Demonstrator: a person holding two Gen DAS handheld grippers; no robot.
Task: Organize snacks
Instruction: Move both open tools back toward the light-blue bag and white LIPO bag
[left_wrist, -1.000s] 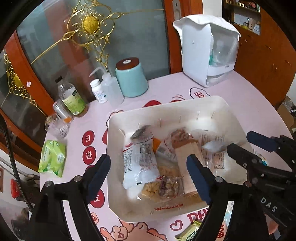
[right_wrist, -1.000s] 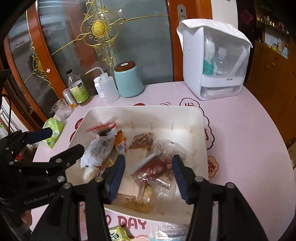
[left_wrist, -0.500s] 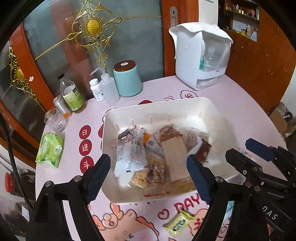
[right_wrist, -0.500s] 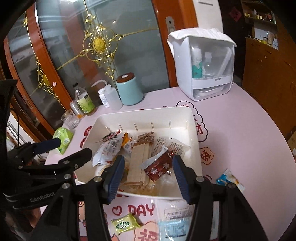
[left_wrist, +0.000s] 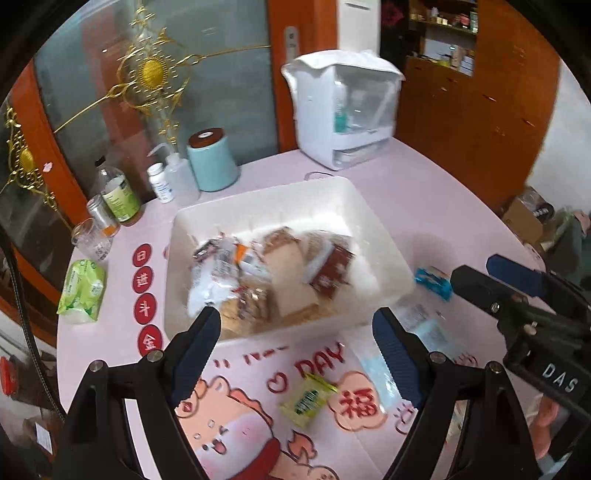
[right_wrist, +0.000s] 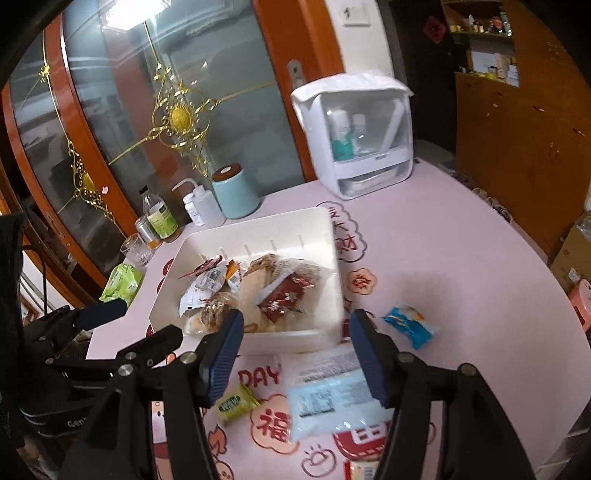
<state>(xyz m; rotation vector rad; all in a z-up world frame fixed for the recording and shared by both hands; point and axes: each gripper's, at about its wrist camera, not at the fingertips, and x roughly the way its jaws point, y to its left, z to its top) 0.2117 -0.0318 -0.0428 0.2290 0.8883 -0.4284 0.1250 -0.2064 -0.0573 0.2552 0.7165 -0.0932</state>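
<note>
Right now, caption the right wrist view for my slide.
Open right gripper above loose snack packets, near the filled white bin.

"DAY", "福" on tablecloth (right_wrist: 443, 266); "DAS" on right gripper (left_wrist: 517, 284).

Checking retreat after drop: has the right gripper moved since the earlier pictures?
Yes. The right gripper has pulled back from over the white bin toward the table's near edge, jaws just opening, nothing between them.

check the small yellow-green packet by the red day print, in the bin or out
Out. The yellow-green packet lies flat on the tablecloth in front of the white bin.
</note>
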